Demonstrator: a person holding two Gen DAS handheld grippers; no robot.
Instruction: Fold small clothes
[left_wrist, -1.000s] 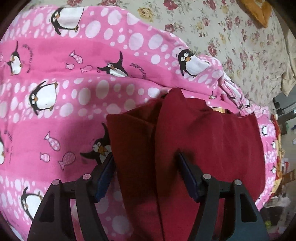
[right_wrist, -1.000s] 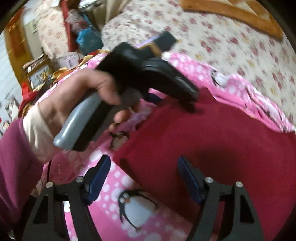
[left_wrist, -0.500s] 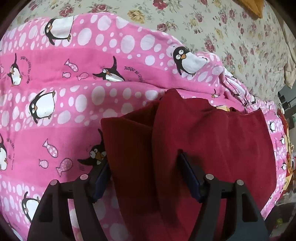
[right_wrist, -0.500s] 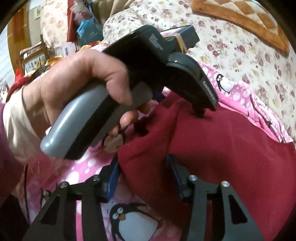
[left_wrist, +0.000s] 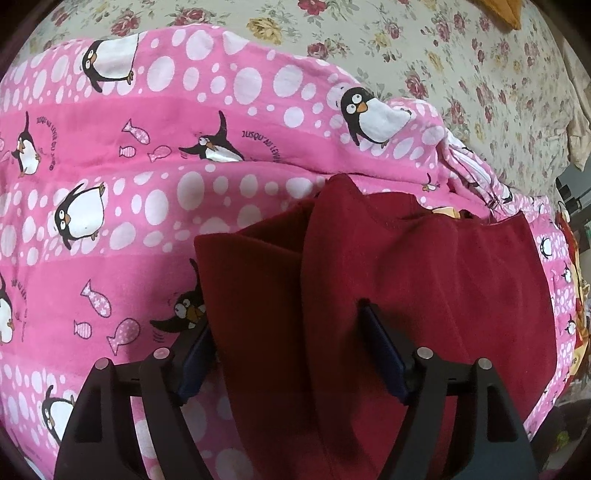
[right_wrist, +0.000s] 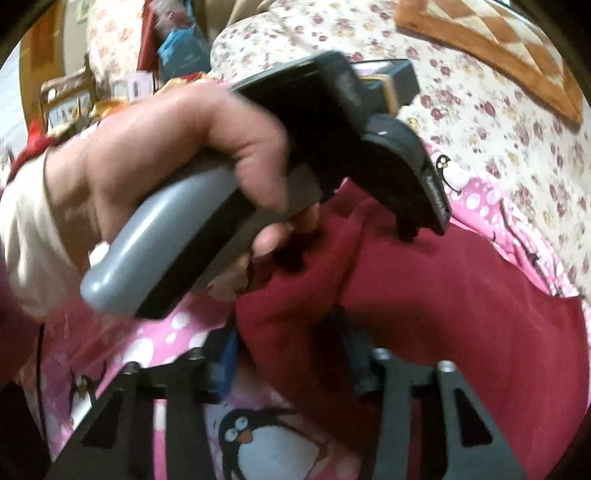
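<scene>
A dark red garment (left_wrist: 406, 280) lies on a pink penguin blanket (left_wrist: 147, 192). My left gripper (left_wrist: 284, 343) has a raised fold of the red cloth between its fingers, which press on it. In the right wrist view the red garment (right_wrist: 461, 314) fills the right side. My right gripper (right_wrist: 291, 354) has narrowed around the garment's near corner. A hand holding the left gripper's grey handle (right_wrist: 166, 240) fills the upper left of that view.
A floral bedsheet (left_wrist: 443, 55) lies beyond the blanket. An orange-brown patterned cushion (right_wrist: 498, 48) sits at the far right. Cluttered boxes and bags (right_wrist: 110, 85) stand off the bed at the left.
My right gripper has moved onto the garment's corner and its fingers have closed in from wide open. My left gripper has kept its hold and the view shifted slightly.
</scene>
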